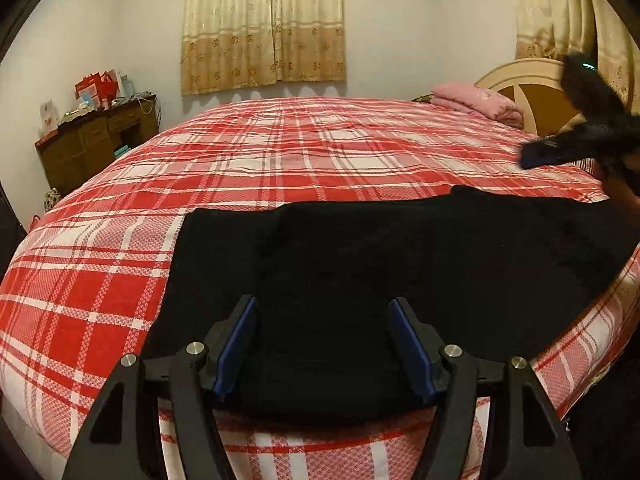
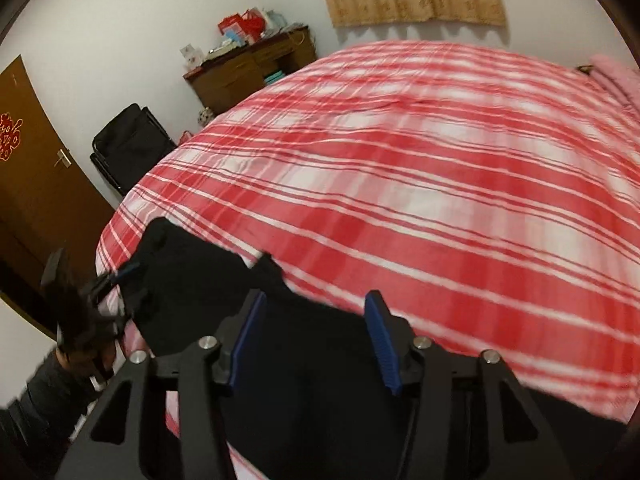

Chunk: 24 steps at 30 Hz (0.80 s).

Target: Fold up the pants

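Black pants [image 1: 360,264] lie flat across the lower middle of the frame on the plaid bed [image 1: 280,148]. Left hand-held gripper [image 1: 323,344] and right hand-held gripper [image 2: 316,340] both gape wide, holding nothing.

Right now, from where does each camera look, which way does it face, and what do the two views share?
Left wrist: sits on the left gripper, facing across the black pants and plaid bed toward the curtains; its open fingers and the right gripper show.
Right wrist: sits on the right gripper, facing across the bed toward the desk and door; its open fingers and the left gripper show, blurred.
Shared: pants, bed, desk, curtains.
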Available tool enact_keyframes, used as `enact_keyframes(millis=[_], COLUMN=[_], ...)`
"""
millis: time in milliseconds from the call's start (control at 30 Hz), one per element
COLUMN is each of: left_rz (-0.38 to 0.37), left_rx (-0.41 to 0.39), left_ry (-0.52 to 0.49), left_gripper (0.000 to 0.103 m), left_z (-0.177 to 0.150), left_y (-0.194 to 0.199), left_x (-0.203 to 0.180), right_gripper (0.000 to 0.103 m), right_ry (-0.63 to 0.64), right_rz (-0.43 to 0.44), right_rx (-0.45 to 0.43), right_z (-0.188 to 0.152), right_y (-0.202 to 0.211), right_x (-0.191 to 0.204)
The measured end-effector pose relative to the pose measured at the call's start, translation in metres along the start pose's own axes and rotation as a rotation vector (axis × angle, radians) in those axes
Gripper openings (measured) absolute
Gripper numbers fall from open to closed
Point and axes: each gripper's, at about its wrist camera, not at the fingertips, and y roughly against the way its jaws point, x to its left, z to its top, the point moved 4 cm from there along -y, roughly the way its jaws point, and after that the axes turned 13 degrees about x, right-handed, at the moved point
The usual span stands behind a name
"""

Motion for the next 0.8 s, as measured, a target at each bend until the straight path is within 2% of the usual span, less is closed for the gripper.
enact_keyframes(millis=[133,300,367,467,567,700,800], left_rz=[-0.021,-0.033,-0.043,-0.05,-0.061,-0.07,-0.032], left_rx=[-0.03,-0.059,-0.066,-0.067,-0.071,-0.092,-0.095], left_ry=[0.016,0.034,0.043,0.049,0.066,0.124,0.149], left_gripper=[0.069,0.069,0.069,0.069,0.069,0.069,0.076], left_z=[-0.002,-0.003,-0.003,-0.002,-0.001,0.002,0.002], left_y=[-0.001,0.0,0.0,0.0,0.0,0.01,0.007], left_x=[0.002,0.002,0.002,0.003,0.005,0.01,0.019], right_gripper=[0.053,0.05,0.038,0.026,0.011,0.008,0.008], right_ry=[-0.077,-0.135,-0.156,-0.195,-0.189,-0.189,-0.178], right_rz=[0.077,0.136,0.16,0.257,0.275,0.23,0.217], right_rx=[0.056,0.139,0.177,0.23,0.231,0.169,0.097], right_z=[0.028,0.035,0.035,0.031,0.03,0.031,0.032], right_y=[-0.029,-0.055,-0.066,-0.079,-0.079,-0.062,-0.039], right_x=[0.003,0.006,0.005,0.004,0.008,0.011,0.015])
